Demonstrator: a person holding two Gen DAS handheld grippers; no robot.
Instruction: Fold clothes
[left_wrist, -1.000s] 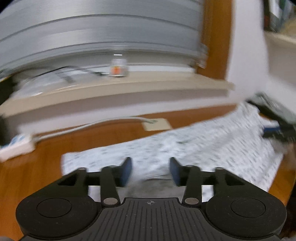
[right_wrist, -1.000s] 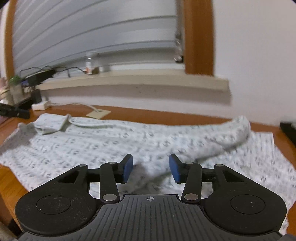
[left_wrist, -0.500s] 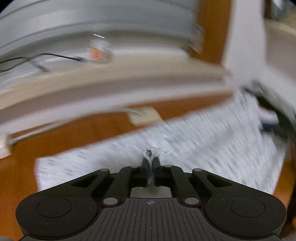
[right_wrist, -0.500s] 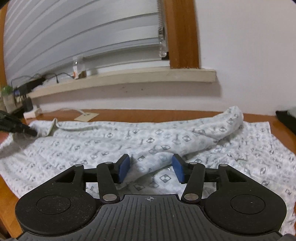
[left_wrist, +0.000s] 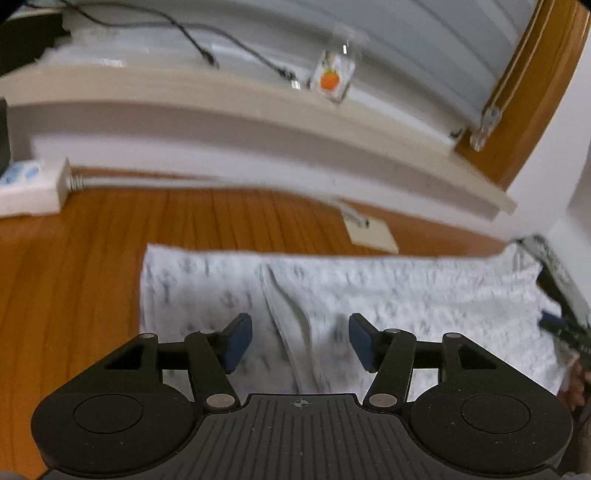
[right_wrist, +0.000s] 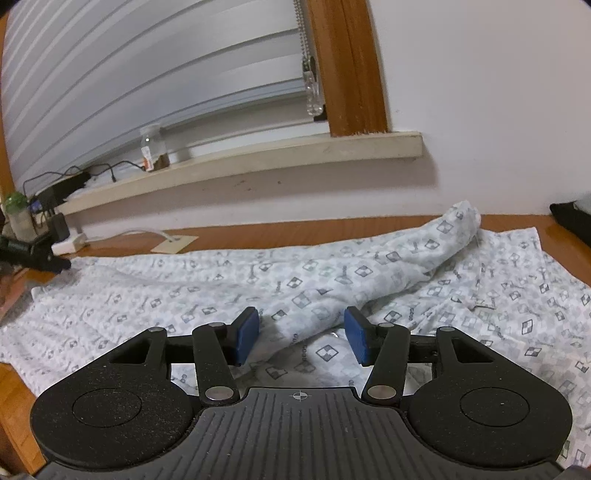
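A white garment with a grey diamond print lies spread on the wooden table. A sleeve is folded across its body toward the right. My right gripper is open, just above the cloth near the sleeve's lower end. In the left wrist view the same garment lies flat with a fold ridge between the fingers. My left gripper is open and holds nothing. The other gripper shows at that view's right edge.
A beige window sill runs along the back wall with a small bottle and cables on it. A white power strip and a beige card lie on the table behind the garment. A dark object lies at far right.
My left gripper was shut on a pinch of cloth half a second ago; it has opened, let go, and turned toward the garment's left end. My right gripper stayed open and moved slightly closer.
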